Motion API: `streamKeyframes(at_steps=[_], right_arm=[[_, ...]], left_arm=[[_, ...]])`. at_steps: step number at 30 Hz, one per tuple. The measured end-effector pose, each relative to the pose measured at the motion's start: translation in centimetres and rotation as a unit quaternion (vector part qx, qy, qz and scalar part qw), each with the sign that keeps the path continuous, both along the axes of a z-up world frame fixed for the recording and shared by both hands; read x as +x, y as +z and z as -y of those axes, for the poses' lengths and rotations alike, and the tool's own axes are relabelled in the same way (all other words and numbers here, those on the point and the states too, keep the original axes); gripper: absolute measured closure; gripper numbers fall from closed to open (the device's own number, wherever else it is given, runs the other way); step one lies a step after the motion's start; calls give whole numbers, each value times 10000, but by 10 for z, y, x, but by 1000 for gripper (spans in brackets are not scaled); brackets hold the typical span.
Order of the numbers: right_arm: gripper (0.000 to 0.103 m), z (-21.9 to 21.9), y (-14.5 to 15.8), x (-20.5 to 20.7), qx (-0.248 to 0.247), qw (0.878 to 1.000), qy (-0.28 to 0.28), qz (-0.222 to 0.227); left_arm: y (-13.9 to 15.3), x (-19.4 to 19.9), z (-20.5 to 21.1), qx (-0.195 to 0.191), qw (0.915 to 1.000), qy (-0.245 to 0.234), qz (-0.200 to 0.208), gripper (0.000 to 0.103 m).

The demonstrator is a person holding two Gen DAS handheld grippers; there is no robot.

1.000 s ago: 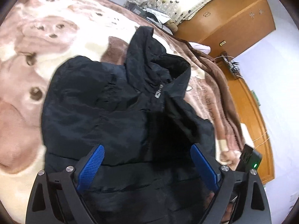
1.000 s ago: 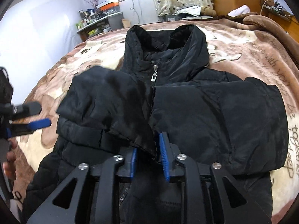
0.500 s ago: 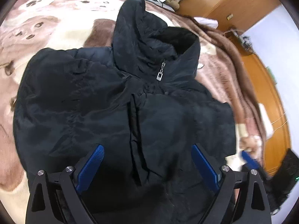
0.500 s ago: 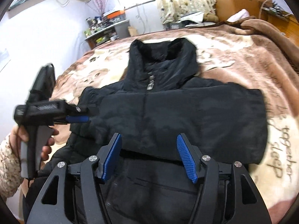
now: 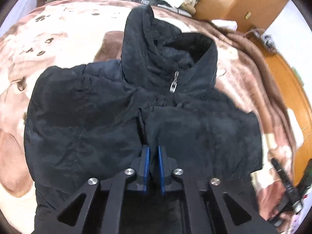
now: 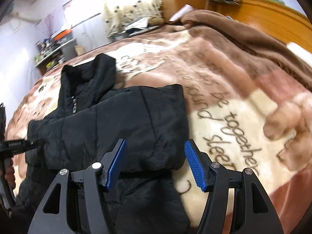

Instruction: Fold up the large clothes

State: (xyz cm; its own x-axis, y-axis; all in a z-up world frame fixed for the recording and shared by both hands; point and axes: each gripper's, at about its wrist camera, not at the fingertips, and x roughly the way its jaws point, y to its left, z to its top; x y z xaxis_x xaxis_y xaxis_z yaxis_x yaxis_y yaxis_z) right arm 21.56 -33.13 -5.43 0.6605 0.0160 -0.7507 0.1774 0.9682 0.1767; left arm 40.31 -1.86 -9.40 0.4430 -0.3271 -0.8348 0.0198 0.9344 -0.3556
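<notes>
We see a wide bed covered by a plush brown-and-cream blanket (image 6: 224,89) printed with bear shapes, paw prints and cursive lettering, and on it lies the black padded jacket (image 5: 109,120), collar toward the far side, zipper pull (image 5: 173,85) showing silver below the collar, both sleeves folded in across the chest. In our left wrist view the left gripper (image 5: 153,152) has its blue-padded fingers (image 5: 145,161) clenched almost together right where the two folded sleeves meet; a sliver of black fabric seems to sit between them, though we cannot tell for sure that they pinch it. In our right wrist view the right gripper (image 6: 155,156) hovers over the jacket's right edge with its fingers (image 6: 117,161) released and spread, nothing pressed between them. A rumpled brown throw (image 6: 243,29) is bunched along the far right of the bed, next to an orange-brown wooden headboard (image 6: 273,11). On the far side stand a tall wooden wardrobe (image 5: 239,2), a cream curtain with dark spots (image 6: 130,2), and a cluttered grey shelf (image 6: 56,52) against a pale wall. The view from the right wrist is blurred toward its right side.
</notes>
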Motion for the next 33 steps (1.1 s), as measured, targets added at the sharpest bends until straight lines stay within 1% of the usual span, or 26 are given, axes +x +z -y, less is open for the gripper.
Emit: streamKeyframes(at_steps=[2, 4, 7, 8, 9, 10, 11, 13, 14, 16, 18, 19, 20, 21, 22, 23, 24, 26, 27, 28, 30, 31, 32, 33], right_arm=[[41, 0, 3, -1, 26, 10000, 36, 48], [41, -4, 8, -2, -63, 9999, 90, 104], [41, -9, 13, -3, -59, 9996, 204, 171], [41, -14, 15, -2, -66, 9994, 272, 217], [41, -18, 17, -1, -104, 9991, 322, 253], [41, -22, 18, 1, -143, 9988, 384, 284], [41, -27, 19, 5, -159, 9984, 464, 293], [41, -39, 17, 12, -168, 9978, 584, 263], [41, -43, 15, 15, -190, 9974, 644, 254], [41, -52, 9, 22, -315, 9964, 759, 217], [41, -59, 0, 30, -294, 9960, 838, 61], [41, -61, -3, 31, -250, 9961, 849, 28], [41, -62, -8, 33, -199, 9961, 856, -11], [41, -62, -11, 34, -164, 9960, 875, -48], [41, -64, -16, 36, -141, 9958, 899, -116], [41, -66, -20, 38, -159, 9957, 893, -206], [41, -68, -24, 39, -180, 9955, 895, -267], [41, -76, -30, 42, -132, 9944, 994, -322], [41, -80, -33, 43, -89, 9935, 1073, -370], [41, -87, -37, 45, -83, 9916, 1208, -450], [41, -99, -42, 45, -195, 9891, 1380, -480], [41, -106, -44, 45, -248, 9876, 1473, -492], [41, -110, -45, 45, -258, 9868, 1520, -491], [41, -113, -46, 45, -220, 9862, 1565, -486]], left_arm=[[11, -1, -7, 9, 9998, 57, 177, 97], [28, -1, -18, 129, 9987, 150, 462, 98], [45, -1, -36, 95, 9976, 274, 630, 98], [49, 0, -39, 180, 9971, 291, 686, 101], [52, -1, -44, 420, 9950, 391, 817, 102], [53, -1, -48, 566, 9934, 453, 890, 102], [52, 1, -53, 628, 9928, 482, 898, 102], [42, 2, -66, 700, 9928, 661, 719, 102], [36, 2, -68, 733, 9933, 640, 624, 102], [21, -1, -73, 528, 9963, 536, 407, 102], [10, -1, -70, 407, 9982, 385, 199, 99], [7, -1, -66, 349, 9989, 238, 182, 96], [5, -2, -61, 293, 9993, 99, 190, 79], [3, -3, -54, 272, 9995, -53, 182, 46], [2, -3, -46, 327, 9992, -128, 181, 27], [-1, -2, -40, 411, 9989, -134, 165, 12], [-3, -2, -36, 425, 9989, -99, 160, 13], [-8, -1, -27, 331, 9994, -113, 72, 14], [-11, 0, -24, 359, 9993, -67, -2, 23], [-15, 1, -21, 464, 9989, -11, -71, 30], [-19, 3, -15, 625, 9980, -60, -124, 62], [-19, 3, -12, 663, 9977, -112, -100, 68], [-18, 2, -9, 703, 9973, -183, -61, 79], [-16, 1, -6, 775, 9967, -249, -10, 85]])
